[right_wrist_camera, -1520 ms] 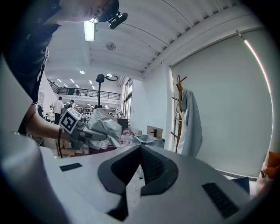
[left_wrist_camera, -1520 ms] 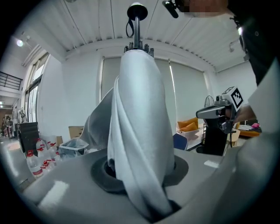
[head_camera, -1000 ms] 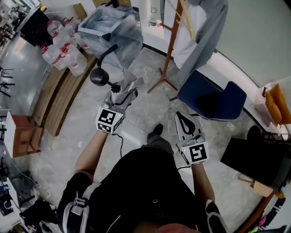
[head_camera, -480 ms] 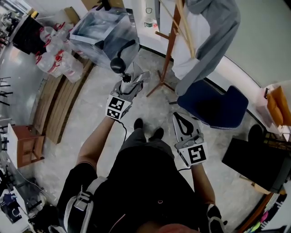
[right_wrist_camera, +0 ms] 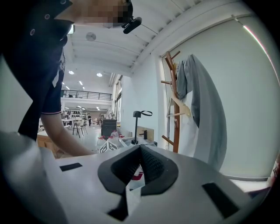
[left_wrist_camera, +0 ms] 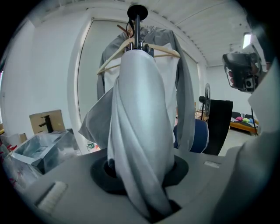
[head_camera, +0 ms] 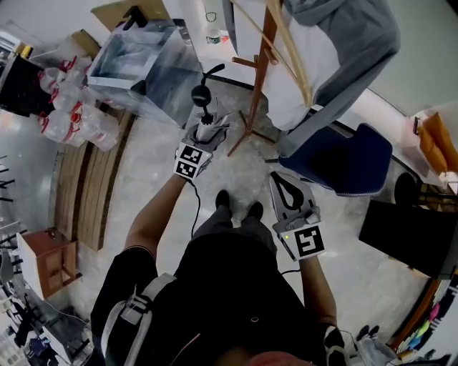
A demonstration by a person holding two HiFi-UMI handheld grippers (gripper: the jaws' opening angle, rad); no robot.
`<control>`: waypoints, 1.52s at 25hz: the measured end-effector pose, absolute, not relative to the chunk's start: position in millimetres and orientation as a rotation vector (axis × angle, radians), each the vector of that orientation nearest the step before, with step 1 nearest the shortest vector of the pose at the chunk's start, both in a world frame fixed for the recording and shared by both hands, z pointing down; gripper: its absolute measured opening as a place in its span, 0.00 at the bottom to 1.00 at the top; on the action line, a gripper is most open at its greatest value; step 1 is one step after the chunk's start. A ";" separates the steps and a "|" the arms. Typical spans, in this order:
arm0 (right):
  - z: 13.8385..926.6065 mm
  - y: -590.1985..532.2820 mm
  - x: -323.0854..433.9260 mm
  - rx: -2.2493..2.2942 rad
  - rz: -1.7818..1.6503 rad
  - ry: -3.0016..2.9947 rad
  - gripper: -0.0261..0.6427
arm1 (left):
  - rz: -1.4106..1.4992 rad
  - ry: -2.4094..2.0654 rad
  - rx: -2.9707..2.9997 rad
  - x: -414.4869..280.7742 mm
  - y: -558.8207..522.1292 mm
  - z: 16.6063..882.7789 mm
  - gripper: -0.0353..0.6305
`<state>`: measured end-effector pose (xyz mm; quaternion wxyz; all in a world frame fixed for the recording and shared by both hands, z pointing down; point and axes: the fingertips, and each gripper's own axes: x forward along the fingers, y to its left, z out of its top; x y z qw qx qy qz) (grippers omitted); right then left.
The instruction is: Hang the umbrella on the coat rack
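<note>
My left gripper (head_camera: 207, 133) is shut on a folded grey umbrella (left_wrist_camera: 140, 131) and holds it upright. The umbrella's black handle (head_camera: 201, 95) with its wrist strap points toward the wooden coat rack (head_camera: 266, 57), a short way to its left. In the left gripper view the handle (left_wrist_camera: 137, 11) stands in front of a wooden hanger (left_wrist_camera: 131, 48) with grey and white garments. My right gripper (head_camera: 280, 179) hangs lower right, shut with nothing in it. In the right gripper view its jaw tips (right_wrist_camera: 139, 148) meet, with the rack (right_wrist_camera: 173, 105) ahead.
A blue chair (head_camera: 336, 161) stands right of the rack's base. A clear plastic box (head_camera: 143, 61) and packs of bottles (head_camera: 68, 107) lie to the left beside wooden planks (head_camera: 86, 186). A black case (head_camera: 408, 236) is at the right. My feet (head_camera: 236, 204) are on the marble floor.
I have walked toward the coat rack, which now looks nearer. My left gripper has carried the umbrella forward and right toward the rack. The right gripper came along, still shut.
</note>
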<state>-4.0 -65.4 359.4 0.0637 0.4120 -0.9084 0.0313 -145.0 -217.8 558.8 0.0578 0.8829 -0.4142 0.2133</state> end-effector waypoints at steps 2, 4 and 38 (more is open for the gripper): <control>363.5 -72.0 -6.9 1.255 0.111 -2.735 0.04 | 0.655 -1.242 2.672 -143.0 -230.7 572.1 0.25; 367.5 -76.2 -8.9 1.258 0.119 -2.730 0.04 | 0.664 -1.233 2.666 -141.4 -241.6 584.9 0.25; 416.8 -91.7 -12.9 1.262 0.290 -2.666 0.04 | 0.906 -1.200 2.514 -139.8 -311.0 699.7 0.25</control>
